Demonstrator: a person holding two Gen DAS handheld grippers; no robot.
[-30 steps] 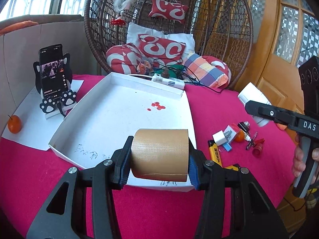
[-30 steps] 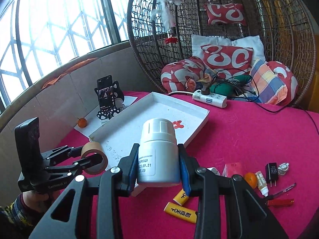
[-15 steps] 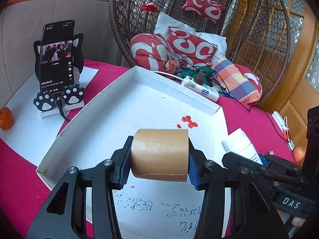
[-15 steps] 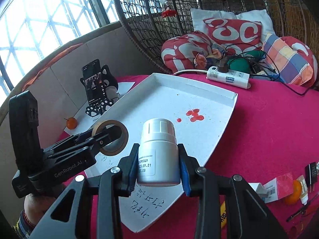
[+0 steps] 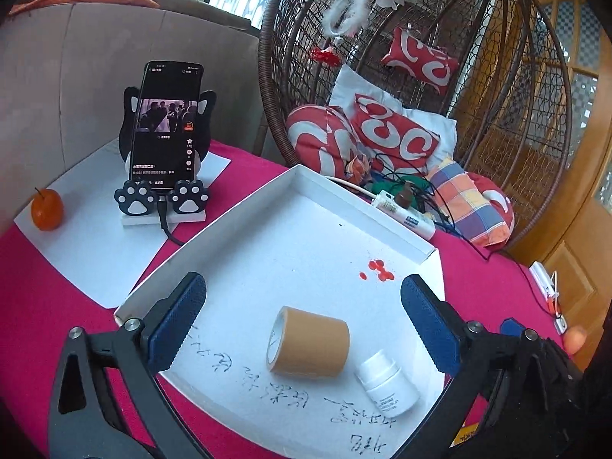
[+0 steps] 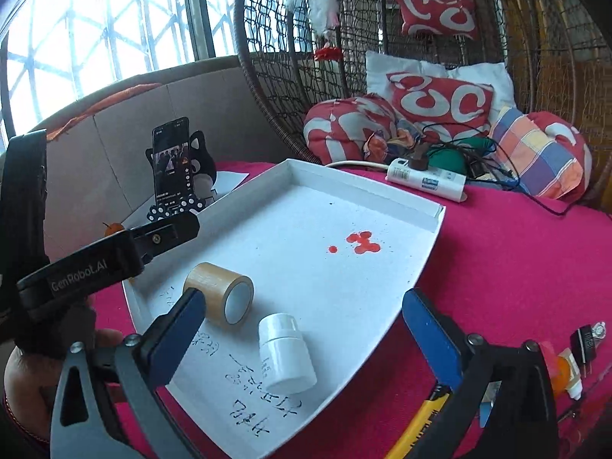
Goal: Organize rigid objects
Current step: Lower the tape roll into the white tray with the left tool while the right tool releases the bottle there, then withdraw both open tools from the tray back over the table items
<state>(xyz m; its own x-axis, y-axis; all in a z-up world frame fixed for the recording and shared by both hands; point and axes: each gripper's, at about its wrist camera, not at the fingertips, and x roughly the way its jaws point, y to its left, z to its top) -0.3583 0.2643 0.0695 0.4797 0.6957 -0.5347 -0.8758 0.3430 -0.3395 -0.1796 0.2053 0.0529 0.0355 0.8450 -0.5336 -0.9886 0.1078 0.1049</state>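
Observation:
A brown tape roll (image 5: 308, 342) lies on its side in the white tray (image 5: 346, 199), near the tray's front. A white bottle (image 5: 386, 381) lies right beside it. My left gripper (image 5: 302, 321) is open and empty, just above the tape. In the right wrist view the tape (image 6: 218, 292) and the bottle (image 6: 285, 354) lie in the tray (image 6: 428, 214). My right gripper (image 6: 306, 329) is open and empty above the bottle. The left gripper's body (image 6: 103, 260) shows at the left there.
A phone on a cat stand (image 5: 165, 141) and a small orange (image 5: 47, 209) sit on white paper at the left. A power strip (image 6: 425, 179) lies behind the tray. Small items (image 6: 573, 359) and a yellow lighter (image 6: 417, 428) lie on the red cloth at the right.
Both grippers have opened. The tape roll and the white bottle have left the jaws and now lie in the tray.

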